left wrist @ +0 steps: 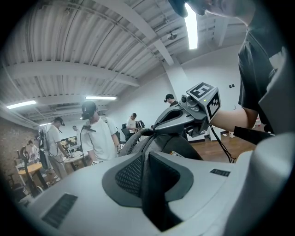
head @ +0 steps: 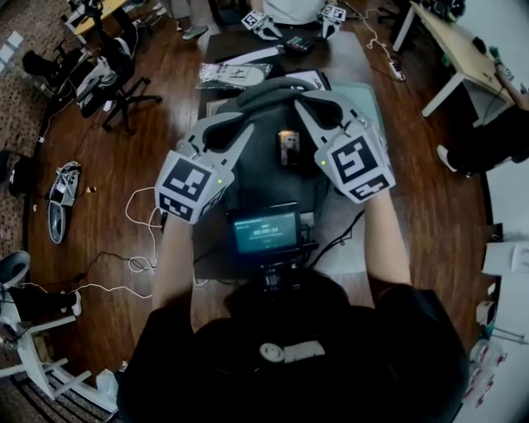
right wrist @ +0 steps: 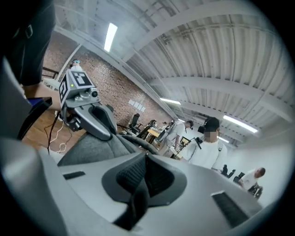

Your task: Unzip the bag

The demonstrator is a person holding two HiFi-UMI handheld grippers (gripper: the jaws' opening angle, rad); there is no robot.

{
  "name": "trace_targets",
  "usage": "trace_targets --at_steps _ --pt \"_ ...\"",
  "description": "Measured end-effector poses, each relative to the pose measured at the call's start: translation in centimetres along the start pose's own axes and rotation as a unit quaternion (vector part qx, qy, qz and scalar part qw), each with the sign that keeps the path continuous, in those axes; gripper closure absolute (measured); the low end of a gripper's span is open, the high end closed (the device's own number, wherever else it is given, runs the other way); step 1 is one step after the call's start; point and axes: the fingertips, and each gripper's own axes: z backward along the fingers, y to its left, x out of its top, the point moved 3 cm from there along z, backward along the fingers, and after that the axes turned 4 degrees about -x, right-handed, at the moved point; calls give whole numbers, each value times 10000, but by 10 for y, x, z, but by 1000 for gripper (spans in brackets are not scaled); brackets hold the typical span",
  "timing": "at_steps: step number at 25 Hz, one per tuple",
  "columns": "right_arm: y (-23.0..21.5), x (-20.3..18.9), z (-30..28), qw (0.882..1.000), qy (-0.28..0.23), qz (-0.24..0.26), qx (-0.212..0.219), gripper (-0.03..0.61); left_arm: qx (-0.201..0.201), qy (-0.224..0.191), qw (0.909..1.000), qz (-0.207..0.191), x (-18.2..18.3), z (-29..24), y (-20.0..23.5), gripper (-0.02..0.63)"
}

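**Head view; all places are given from the bag [head: 263, 169].** The grey bag lies in the middle of a table [head: 351, 51], with its top handle on the far side from me.

- **Left gripper:** my left gripper [head: 238, 132] sits on the bag's left shoulder. Its jaws are narrow and pinch a fold of the bag's dark fabric.
- **Right gripper:** my right gripper [head: 307, 111] sits on the bag's right shoulder. Its jaws are almost together on a thin dark strip of the bag. The two grippers face each other across the bag's top, near but apart.
- **Beyond the bag:** flat packets [head: 233, 74] and a second pair of grippers [head: 264, 25] occupy the far end of the table.
- **On my side of the bag:** a small screen [head: 264, 231] stands just beside it.
- **Left of the bag:** the table edge is close. Past it is wooden floor [head: 165, 124] with a chair [head: 111, 78] and loose cables [head: 142, 264].
- **Right of the bag:** a strip of table lies free up to its edge.
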Motion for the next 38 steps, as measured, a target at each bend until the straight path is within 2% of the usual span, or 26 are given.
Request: trace_targets --at_steps 6,13,20,28,31,34,38 --pt "-13 -17 15 9970 -26 -750 -192 557 -83 -57 9999 135 -2 0 -1 563" --pt "-19 -40 30 9950 155 -900 -392 558 -60 -75 9999 100 -6 1 2 563" --pt "-23 -48 39 9906 73 -1254 -536 557 -47 -61 9999 129 -5 1 5 563" --pt "-25 -54 43 9863 -57 -1593 -419 552 -130 -109 9998 89 -3 6 3 563" --pt "-30 -54 46 9812 -91 -1903 -305 549 -176 -142 9997 75 1 8 1 565" --pt "-34 -56 47 9764 -66 -2145 -248 549 -367 -255 9987 256 2 10 2 565" --pt "-33 -67 47 9684 29 -2491 -131 549 -326 -230 9990 193 -1 12 2 565"
